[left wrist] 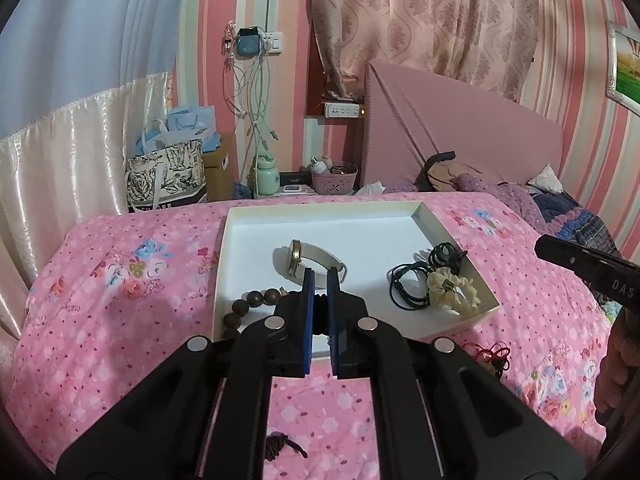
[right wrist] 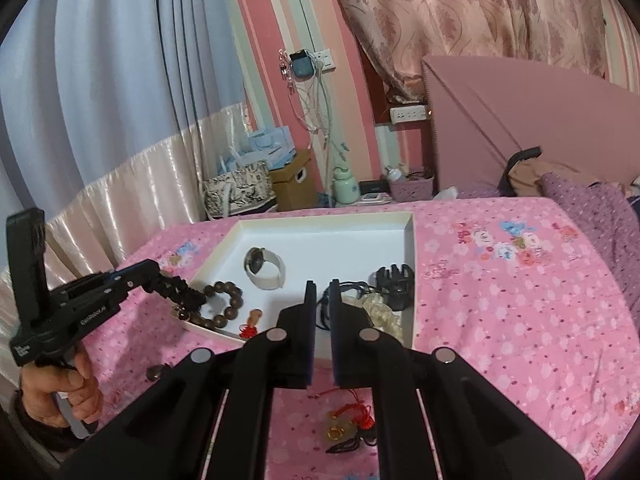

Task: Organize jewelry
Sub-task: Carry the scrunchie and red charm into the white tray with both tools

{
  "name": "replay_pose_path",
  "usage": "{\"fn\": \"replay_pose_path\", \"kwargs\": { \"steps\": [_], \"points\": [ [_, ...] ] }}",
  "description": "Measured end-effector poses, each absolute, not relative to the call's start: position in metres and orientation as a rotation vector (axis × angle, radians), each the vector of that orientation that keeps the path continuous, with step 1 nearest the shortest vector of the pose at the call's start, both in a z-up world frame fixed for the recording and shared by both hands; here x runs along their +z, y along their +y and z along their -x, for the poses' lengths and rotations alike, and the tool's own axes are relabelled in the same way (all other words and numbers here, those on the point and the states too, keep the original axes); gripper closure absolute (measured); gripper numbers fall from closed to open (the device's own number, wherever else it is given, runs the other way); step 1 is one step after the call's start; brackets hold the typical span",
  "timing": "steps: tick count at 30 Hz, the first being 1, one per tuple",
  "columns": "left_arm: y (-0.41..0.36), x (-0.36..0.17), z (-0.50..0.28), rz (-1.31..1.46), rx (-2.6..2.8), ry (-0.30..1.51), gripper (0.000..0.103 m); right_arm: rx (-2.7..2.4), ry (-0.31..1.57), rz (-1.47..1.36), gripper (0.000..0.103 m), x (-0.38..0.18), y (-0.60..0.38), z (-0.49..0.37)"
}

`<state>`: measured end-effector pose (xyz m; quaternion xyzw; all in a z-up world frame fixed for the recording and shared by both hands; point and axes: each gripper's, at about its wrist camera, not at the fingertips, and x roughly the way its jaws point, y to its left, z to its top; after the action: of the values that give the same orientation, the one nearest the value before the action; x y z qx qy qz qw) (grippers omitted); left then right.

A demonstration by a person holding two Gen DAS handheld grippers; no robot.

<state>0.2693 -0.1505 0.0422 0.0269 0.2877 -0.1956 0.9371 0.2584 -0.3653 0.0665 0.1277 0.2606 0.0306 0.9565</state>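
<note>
The white tray (left wrist: 432, 216) has bare floor across its far half. The watch (left wrist: 316, 258) stands at its middle, the bead bracelet (right wrist: 224, 300) fills the near left corner, and black cords (left wrist: 416, 280) with a cream scrunchie (left wrist: 452, 288) crowd the right wall. Open bedspread (right wrist: 520, 300) lies right of the tray.
</note>
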Motion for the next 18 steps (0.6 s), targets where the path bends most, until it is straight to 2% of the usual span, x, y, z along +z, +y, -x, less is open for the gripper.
{"fn": "replay_pose_path", "kwargs": {
  "steps": [8, 14, 15, 18],
  "points": [
    [-0.147, 0.045, -0.282, -0.046, -0.392, 0.586, 0.099, 0.146, 0.544, -0.354, 0.097, 0.065, -0.380, -0.273],
    [-0.138, 0.036, -0.279, -0.051, -0.389, 0.600, 0.100, 0.074, 0.567, -0.246, 0.097, 0.057, -0.374, -0.263],
    [-0.136, 0.034, -0.278, -0.049, -0.390, 0.607, 0.103, 0.071, 0.596, -0.227, 0.097, 0.048, -0.372, -0.260],
    [-0.130, 0.026, -0.275, -0.046, -0.386, 0.623, 0.103, 0.051, 0.676, -0.157, 0.095, 0.021, -0.370, -0.252]
  ]
}}
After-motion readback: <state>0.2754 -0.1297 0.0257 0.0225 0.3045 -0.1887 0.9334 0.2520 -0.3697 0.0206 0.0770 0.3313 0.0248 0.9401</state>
